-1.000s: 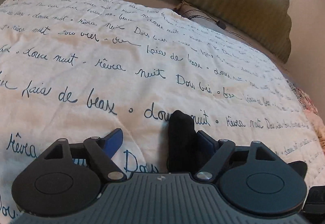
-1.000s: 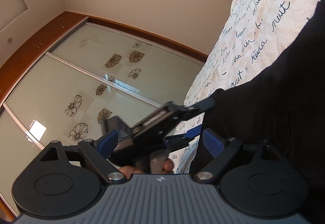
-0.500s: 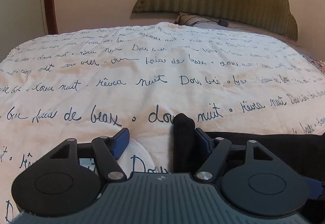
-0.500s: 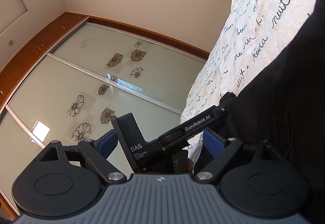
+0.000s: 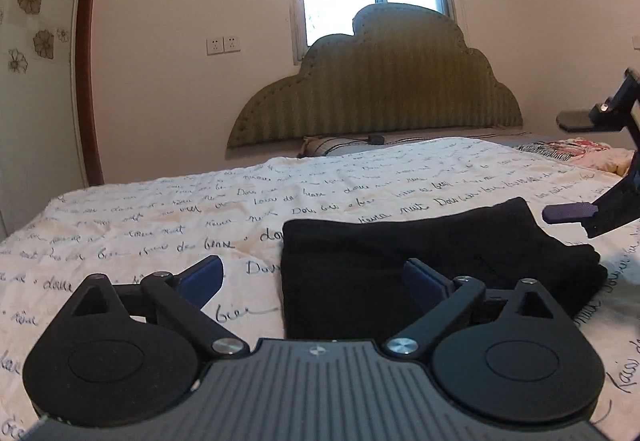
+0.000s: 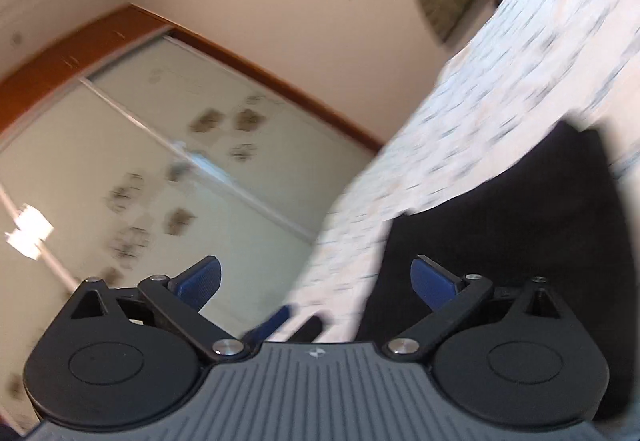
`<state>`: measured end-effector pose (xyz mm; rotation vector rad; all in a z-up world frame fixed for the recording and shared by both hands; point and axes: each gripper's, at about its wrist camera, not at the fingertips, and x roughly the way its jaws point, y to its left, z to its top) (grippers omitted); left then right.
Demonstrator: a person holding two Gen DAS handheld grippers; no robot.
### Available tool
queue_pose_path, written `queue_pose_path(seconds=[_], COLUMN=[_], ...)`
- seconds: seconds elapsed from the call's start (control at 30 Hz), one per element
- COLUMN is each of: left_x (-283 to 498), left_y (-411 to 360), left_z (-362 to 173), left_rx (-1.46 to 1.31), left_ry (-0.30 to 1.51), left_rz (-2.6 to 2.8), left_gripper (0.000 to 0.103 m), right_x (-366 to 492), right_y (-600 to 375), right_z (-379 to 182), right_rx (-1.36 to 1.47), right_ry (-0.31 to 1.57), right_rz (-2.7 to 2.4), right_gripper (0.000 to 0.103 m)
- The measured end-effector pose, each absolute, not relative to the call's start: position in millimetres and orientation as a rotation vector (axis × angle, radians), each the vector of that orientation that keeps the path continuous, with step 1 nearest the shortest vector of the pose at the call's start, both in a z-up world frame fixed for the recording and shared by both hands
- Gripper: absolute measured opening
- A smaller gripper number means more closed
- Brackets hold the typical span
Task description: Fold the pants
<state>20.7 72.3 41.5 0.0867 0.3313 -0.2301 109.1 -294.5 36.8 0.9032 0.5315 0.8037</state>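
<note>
Black pants (image 5: 432,261) are lying folded into a compact, roughly rectangular stack, flat on the script-printed bedspread (image 5: 160,225); layered edges are being shown at the right.

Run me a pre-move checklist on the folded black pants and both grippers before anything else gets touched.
1. Left gripper free of cloth: ok. Its jaws have just been opening and stand wide, nothing pinched between them.
2. Right gripper free of cloth: ok. Jaws have just been opening, nothing between them.
3. Black pants folded into a compact stack: ok, lying flat on the script-printed bedspread.
4. Stack edges even: cannot tell; the near edge is hidden behind the left gripper.
5. Stack clear of the bed edge: ok in the left wrist view.
6. Right wrist view sharp enough to aim: not ok, blurred.
</note>
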Motion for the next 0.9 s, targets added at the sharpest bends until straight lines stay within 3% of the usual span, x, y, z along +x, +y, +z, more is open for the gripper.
queue_pose_path(seconds=[0.13, 0.33, 0.47, 0.63, 0.8, 0.9], left_x=[27, 25, 47, 60, 40, 46], left_y=[72, 48, 43, 47, 57, 69], left_z=[48, 37, 14, 9, 21, 20], left_rx=[-0.001, 0.007, 0.014, -0.020, -0.014, -0.056], left_ry=[0.339, 0.401, 0.606, 0.652, 0.574, 0.620], left_rz=[-0.294, -0.374, -0.447, -0.489, -0.389, -0.369], left_gripper=[0.097, 0.096, 0.095, 0.100, 0.099, 0.100], right_x=[110, 96, 106, 104, 79, 66], right_y=[-335, -287, -269, -298, -301, -316], right_z=[38, 54, 26, 3, 29, 44], right_rx=[0.862, 0.733, 0.720, 0.814, 0.774, 0.721], right_ry=[0.646, 0.595, 0.691, 0.636, 0.604, 0.552], right_rz=[0.524, 0.585, 0.544, 0.562, 0.496, 0.455], right_gripper=[0.103, 0.102, 0.101, 0.087, 0.090, 0.103])
